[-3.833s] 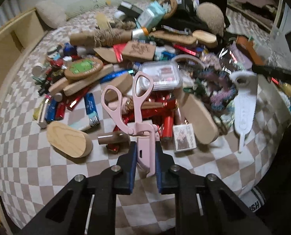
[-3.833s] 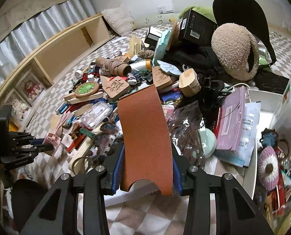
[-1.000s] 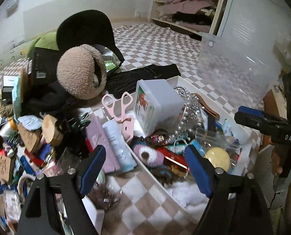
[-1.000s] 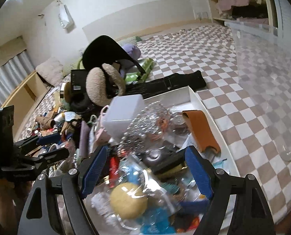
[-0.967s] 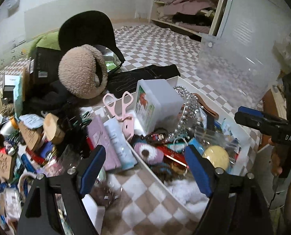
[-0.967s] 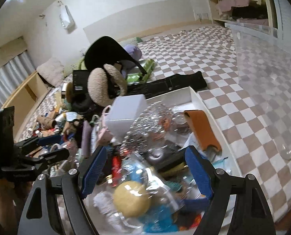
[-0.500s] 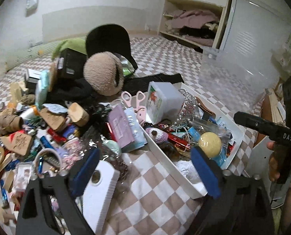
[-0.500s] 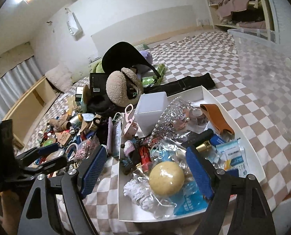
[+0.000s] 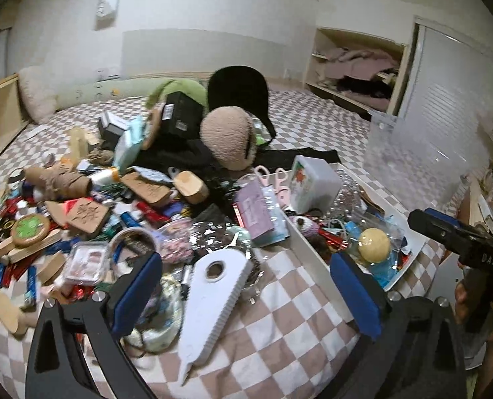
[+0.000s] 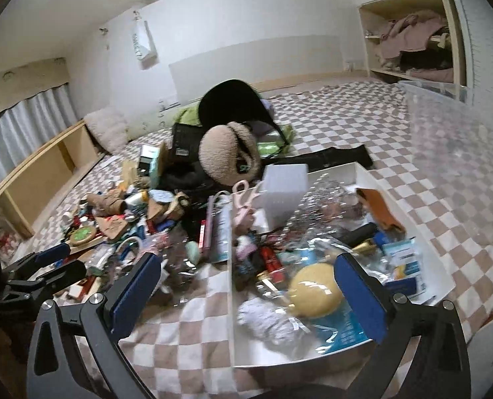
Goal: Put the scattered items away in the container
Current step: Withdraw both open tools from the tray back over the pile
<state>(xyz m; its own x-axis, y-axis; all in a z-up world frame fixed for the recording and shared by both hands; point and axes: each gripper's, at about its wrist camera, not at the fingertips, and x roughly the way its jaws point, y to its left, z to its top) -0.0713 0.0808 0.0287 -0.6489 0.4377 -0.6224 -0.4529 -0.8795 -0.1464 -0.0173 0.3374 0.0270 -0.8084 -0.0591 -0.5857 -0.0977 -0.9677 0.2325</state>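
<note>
A: Where do we stand? Our left claw (image 9: pixel 246 289) has nothing between its blue pads and its jaws are opening wide; our right claw (image 10: pixel 248 286) is the same, opening, bare of any load, hanging over the near end of the white container (image 10: pixel 429 266).

B: Then we look for the next piece; the scattered items (image 9: pixel 90 212) lie heaped on the checked bed cover (image 9: pixel 279 342), left of the container (image 9: pixel 308 242) as the left camera sees it; the container itself is already crowded, a yellow ball (image 10: pixel 314 291) near its front.

A: The nearest loose thing, we judge, is the white flat tool (image 9: pixel 213 306); it lies just ahead of our left claw, between the pads' lines.

B: Its long axis runs roughly away from us, leaning right at the far end, the pointed tip nearest; so the jaws already straddle its narrow width.

A: And our right claw sits over the container, well off from it; we'd give this one to the left.
</note>
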